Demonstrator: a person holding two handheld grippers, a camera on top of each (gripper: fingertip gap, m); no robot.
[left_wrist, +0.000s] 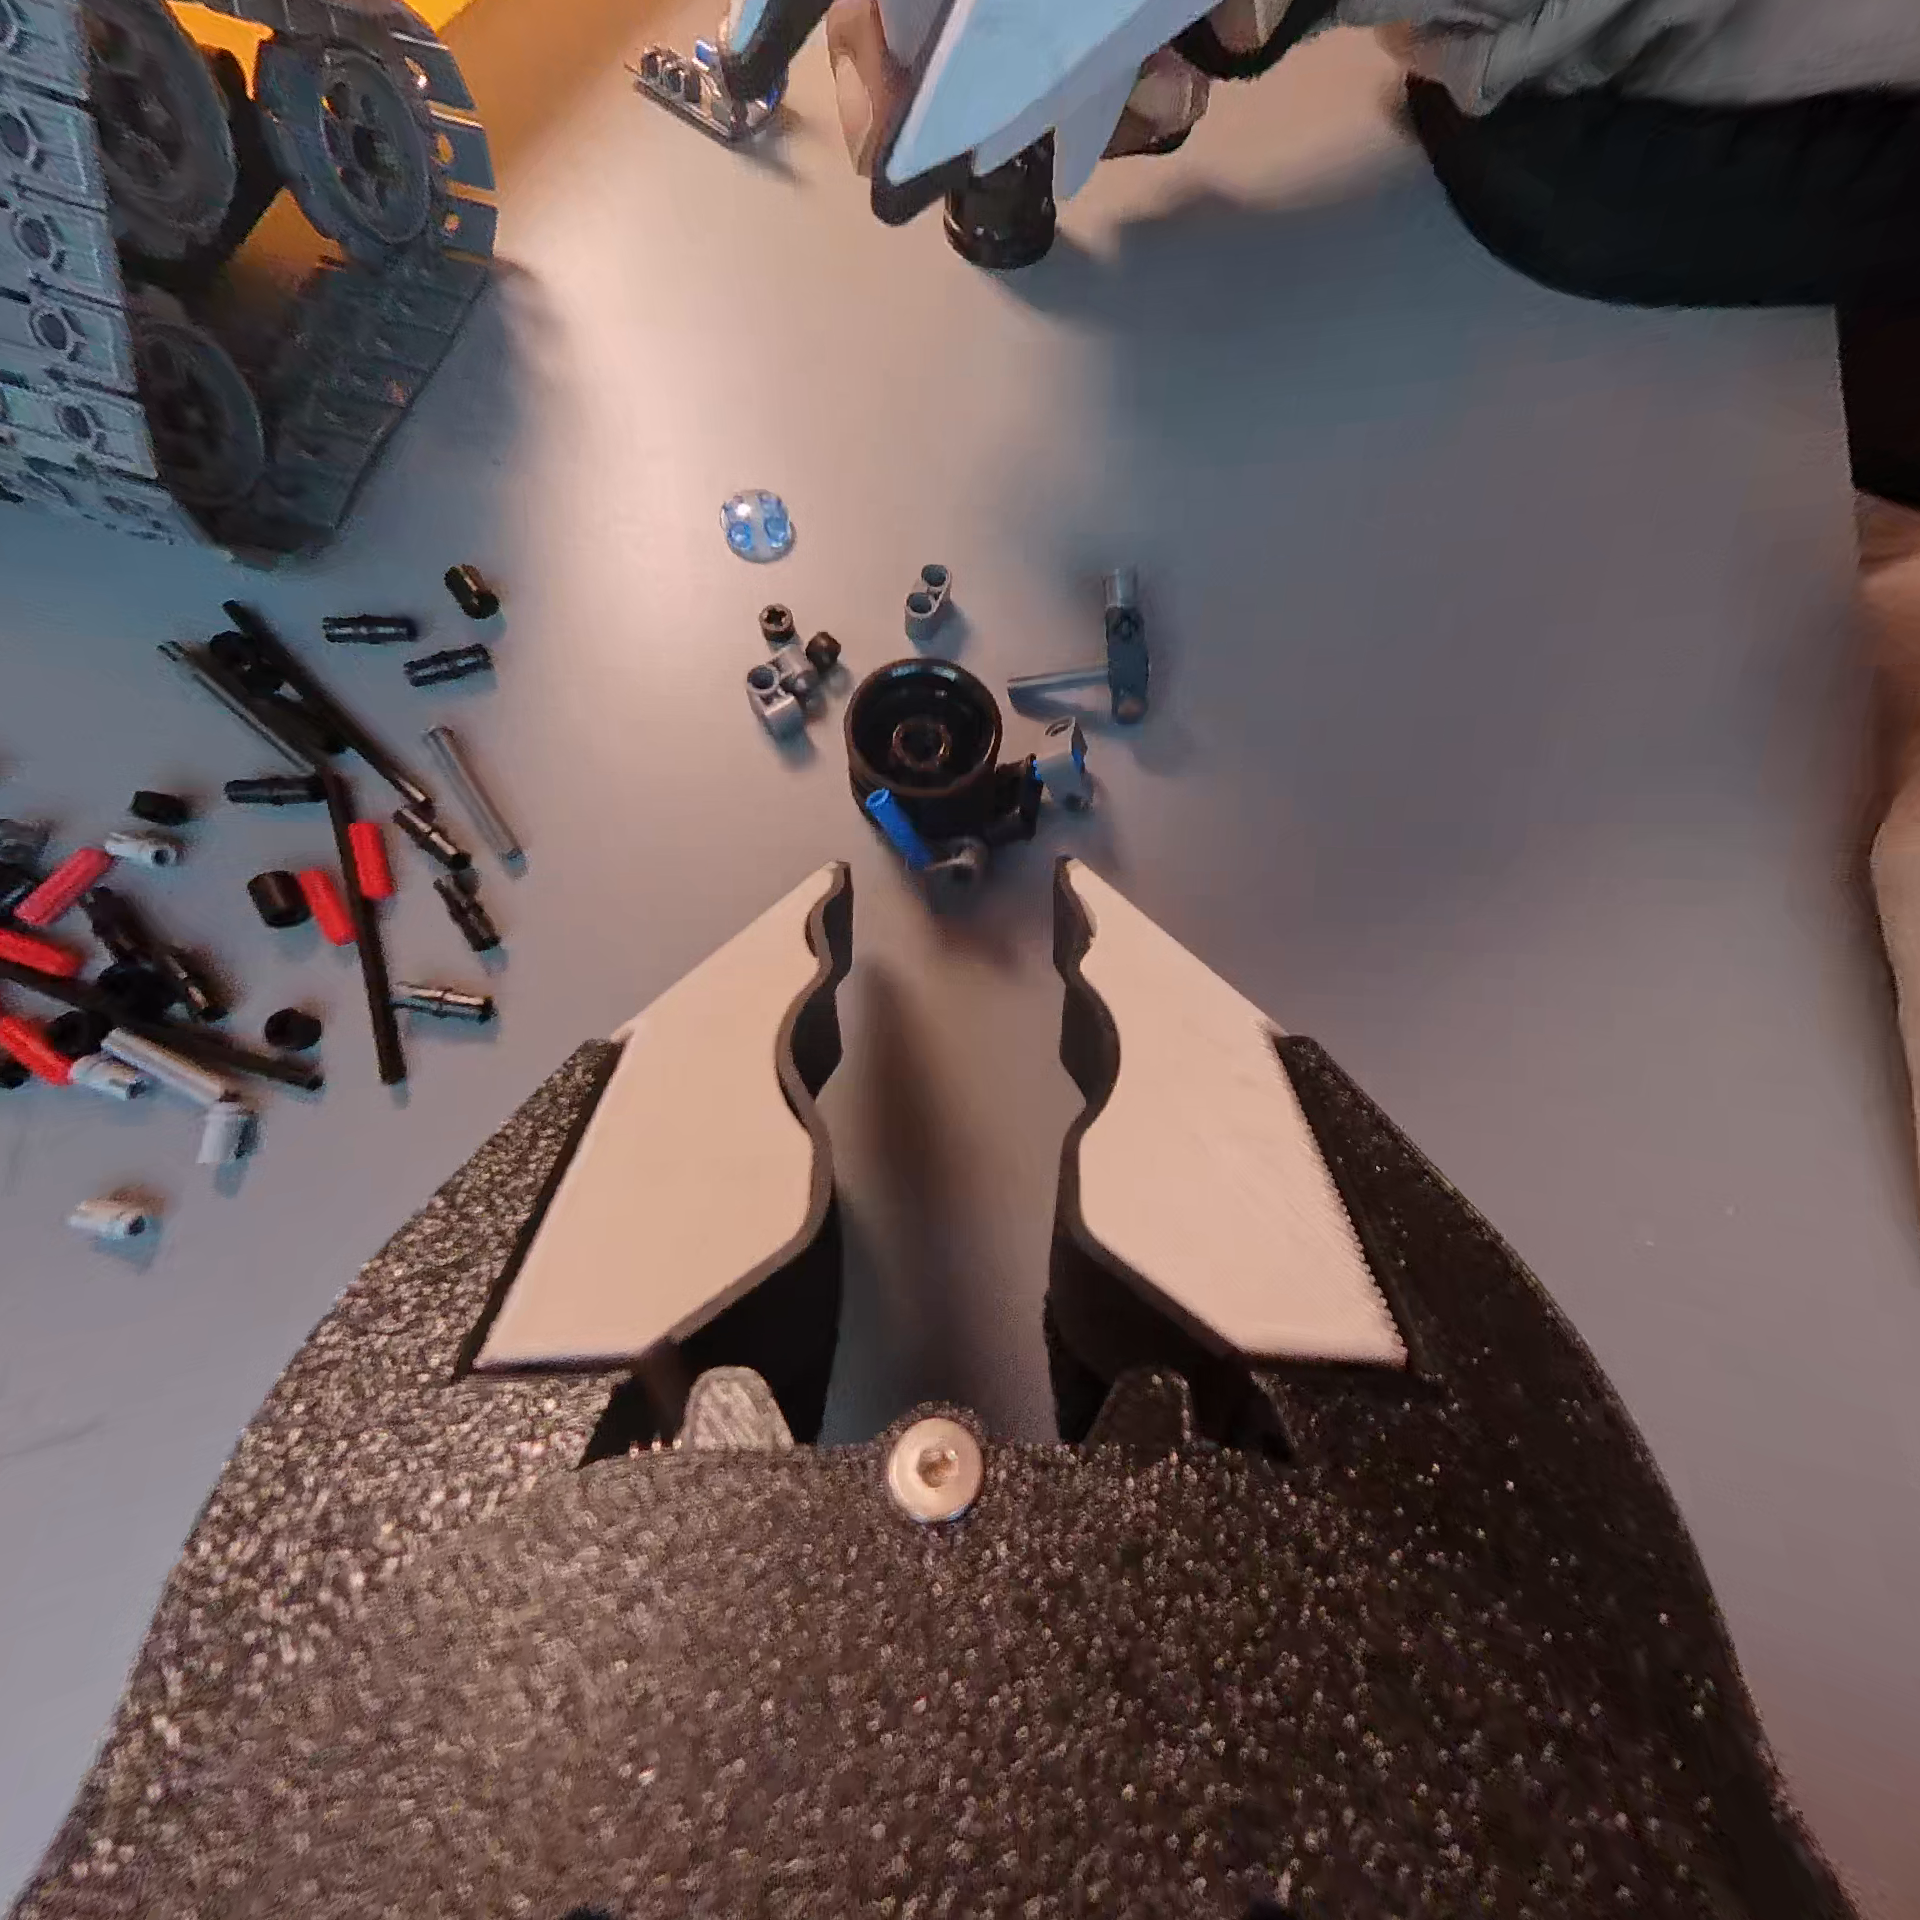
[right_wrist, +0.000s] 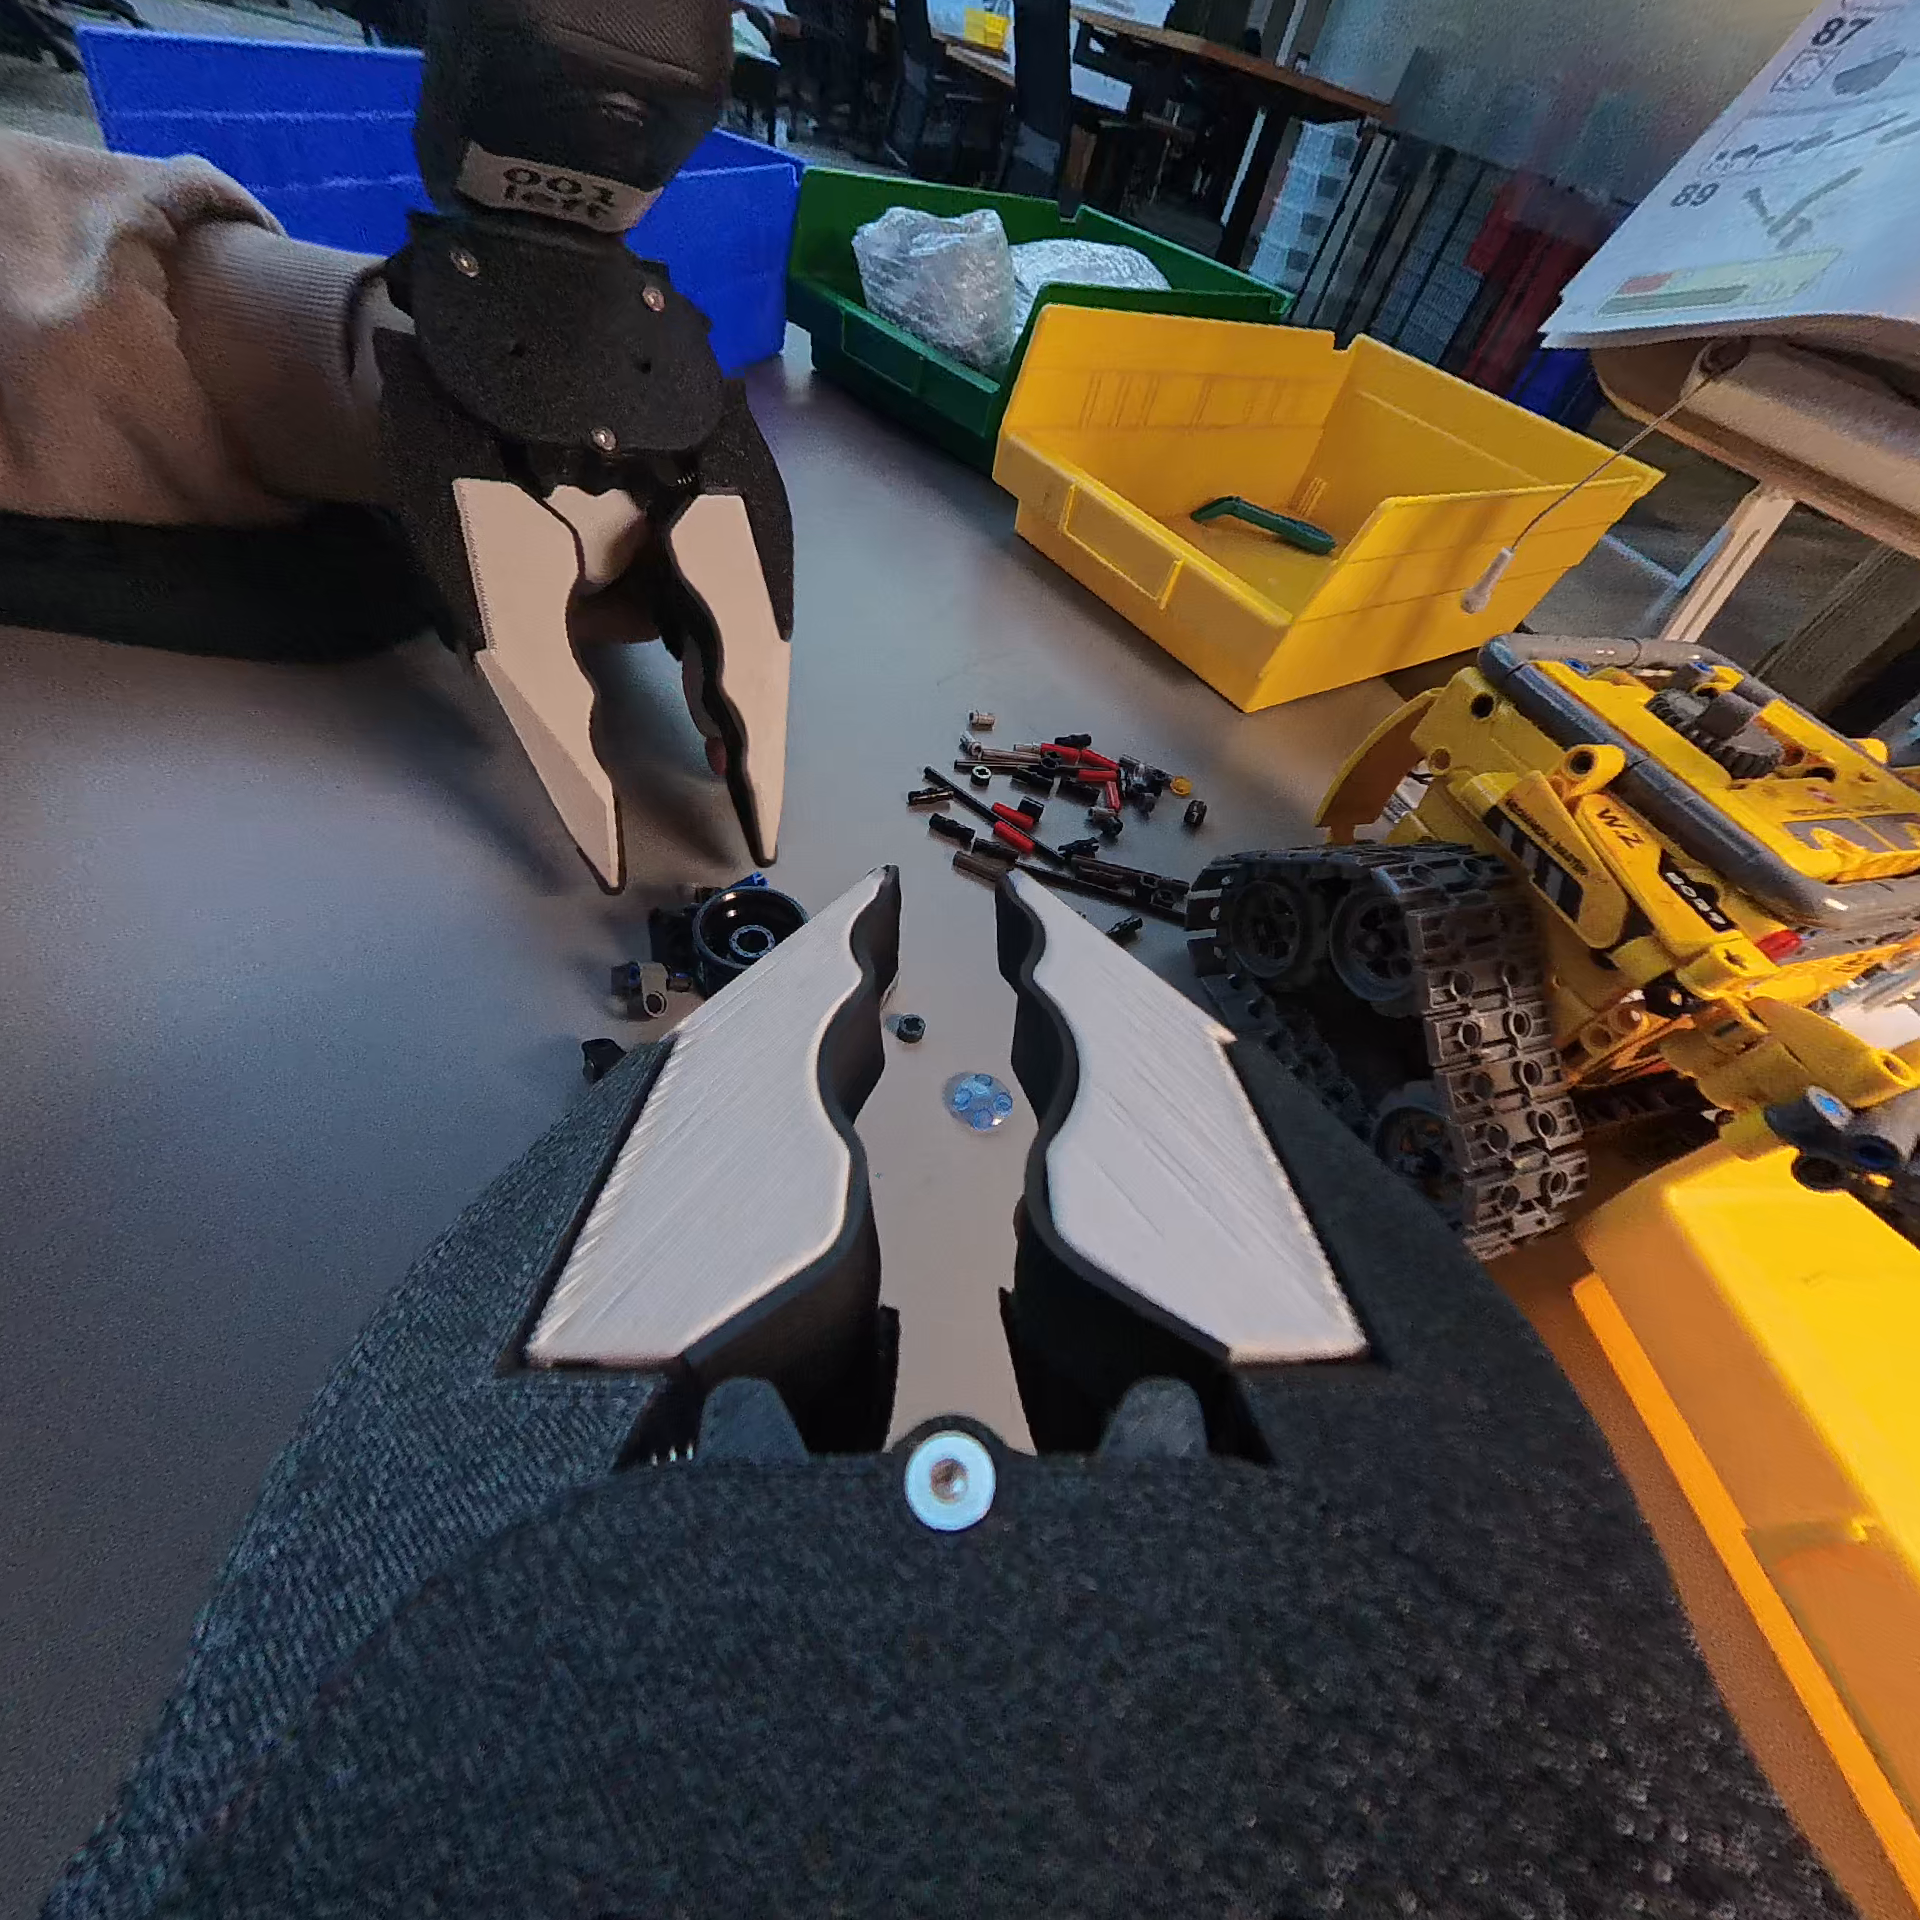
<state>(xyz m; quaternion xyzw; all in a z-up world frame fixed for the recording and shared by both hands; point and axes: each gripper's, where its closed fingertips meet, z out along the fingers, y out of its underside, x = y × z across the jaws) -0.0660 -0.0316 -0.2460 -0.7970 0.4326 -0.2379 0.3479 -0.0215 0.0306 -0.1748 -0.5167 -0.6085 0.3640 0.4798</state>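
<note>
My left gripper is open and empty, its tips just short of a black wheel assembly with a blue pin that lies on the grey table. The right wrist view shows the left gripper hovering open just above that wheel assembly. My right gripper is slightly open with nothing between its pads. Through its gap I see bare table, a small black bush and a clear blue round plate. The right gripper shows blurred at the top of the left wrist view.
A yellow tracked vehicle model stands at the right. A pile of black, red and grey pins lies beside it. Yellow, green and blue bins line the back. An open booklet is at the top right. Some 11 centimetres of space lies between my two pairs of fingers. Between my right fingertips and the clear blue round plate there is roughly 8 centimetres. Seen from the left wrist view as well.
</note>
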